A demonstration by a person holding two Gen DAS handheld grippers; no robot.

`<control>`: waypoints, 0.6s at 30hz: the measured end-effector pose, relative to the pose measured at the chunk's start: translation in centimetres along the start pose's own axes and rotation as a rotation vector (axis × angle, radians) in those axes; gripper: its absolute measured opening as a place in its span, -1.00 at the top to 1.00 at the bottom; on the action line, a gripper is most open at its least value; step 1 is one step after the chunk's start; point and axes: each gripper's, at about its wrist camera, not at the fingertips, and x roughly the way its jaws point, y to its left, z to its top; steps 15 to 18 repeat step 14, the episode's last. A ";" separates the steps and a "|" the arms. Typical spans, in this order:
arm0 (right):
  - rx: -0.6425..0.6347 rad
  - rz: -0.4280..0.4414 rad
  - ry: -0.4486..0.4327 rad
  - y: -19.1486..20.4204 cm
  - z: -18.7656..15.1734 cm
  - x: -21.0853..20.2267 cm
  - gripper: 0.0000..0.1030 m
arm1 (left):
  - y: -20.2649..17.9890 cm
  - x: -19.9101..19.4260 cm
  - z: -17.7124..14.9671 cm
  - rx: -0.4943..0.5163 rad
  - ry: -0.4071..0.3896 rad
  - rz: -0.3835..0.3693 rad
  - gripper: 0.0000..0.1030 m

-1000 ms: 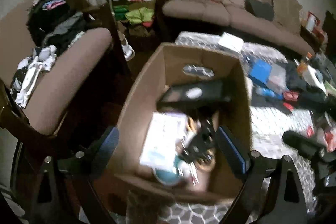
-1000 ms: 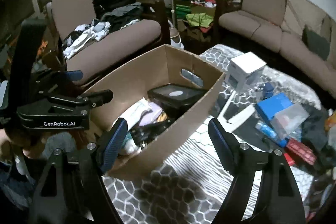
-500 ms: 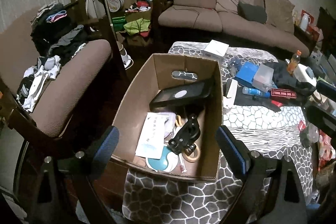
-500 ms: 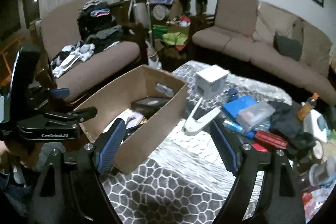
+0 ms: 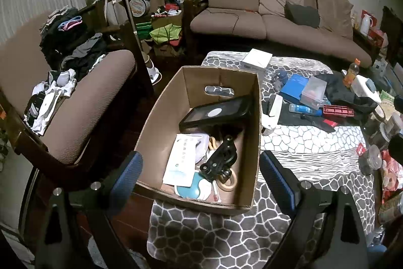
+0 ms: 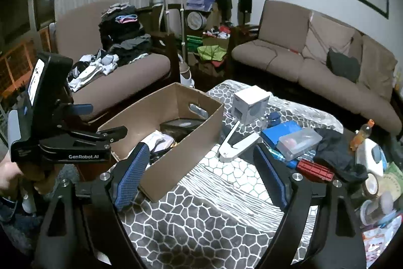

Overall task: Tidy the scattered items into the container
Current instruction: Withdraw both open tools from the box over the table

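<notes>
An open cardboard box point(image 5: 161, 115) point(image 6: 186, 155) stands at the left end of a table with a grey patterned cloth point(image 5: 302, 143) point(image 6: 201, 218). It holds a black tablet point(image 5: 216, 112), a white packet point(image 5: 181, 160), a black clamp point(image 5: 221, 160) and small round things. My left gripper point(image 5: 201, 180) is open and empty, above the box's near edge. My right gripper point(image 6: 199, 175) is open and empty, above the cloth beside the box. Scattered right of the box lie a white box point(image 6: 249, 102), a white stapler-like tool point(image 6: 234, 145), a blue box point(image 6: 279, 132), a clear case point(image 6: 299, 143) and a red piece point(image 6: 314, 168).
A brown armchair with heaped clothes point(image 5: 63, 82) stands left of the box. A brown sofa point(image 5: 277, 24) runs along the back. Bottles, jars and a black cloth point(image 5: 352, 97) crowd the table's right end. The left gripper's body point(image 6: 58, 132) shows at the left in the right wrist view.
Both grippers have pulled up and back from the box, so more of the table and room shows. Both stay open and empty. The box's contents have not moved.
</notes>
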 end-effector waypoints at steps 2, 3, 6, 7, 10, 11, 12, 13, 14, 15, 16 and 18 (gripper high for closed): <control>-0.004 0.001 -0.003 0.1 0.0 -0.3 -0.67 | 0.0 -0.2 0.0 0.000 -0.002 0.002 -0.84; -0.004 0.006 -0.003 0.2 0.0 -0.4 -0.67 | 0.0 -0.2 0.0 0.001 -0.002 0.003 -0.84; -0.013 0.015 -0.001 0.3 -0.1 -0.6 -0.67 | 0.0 -0.4 -0.1 0.005 -0.008 0.003 -0.84; -0.016 0.014 0.001 0.4 -0.1 -0.6 -0.67 | 0.0 -0.4 -0.1 0.004 -0.007 0.005 -0.84; -0.017 0.017 0.010 0.5 -0.2 -0.5 -0.67 | 0.1 -0.5 -0.2 0.003 -0.009 0.012 -0.84; -0.018 0.017 0.012 0.5 -0.2 -0.4 -0.67 | 0.1 -0.6 -0.2 0.002 -0.012 0.015 -0.84; -0.019 0.017 0.014 0.5 -0.2 -0.3 -0.67 | 0.2 -0.7 -0.2 0.002 -0.012 0.015 -0.84; -0.020 0.016 0.017 0.5 -0.2 -0.3 -0.67 | 0.2 -0.8 -0.2 0.001 -0.012 0.014 -0.84; -0.020 0.016 0.019 0.5 -0.2 -0.2 -0.67 | 0.3 -0.8 -0.2 0.001 -0.013 0.014 -0.84; -0.020 0.016 0.019 0.5 -0.2 -0.2 -0.67 | 0.3 -0.8 -0.2 0.001 -0.013 0.014 -0.84; -0.020 0.016 0.019 0.5 -0.2 -0.2 -0.67 | 0.3 -0.8 -0.2 0.001 -0.013 0.014 -0.84; -0.020 0.016 0.019 0.5 -0.2 -0.2 -0.67 | 0.3 -0.8 -0.2 0.001 -0.013 0.014 -0.84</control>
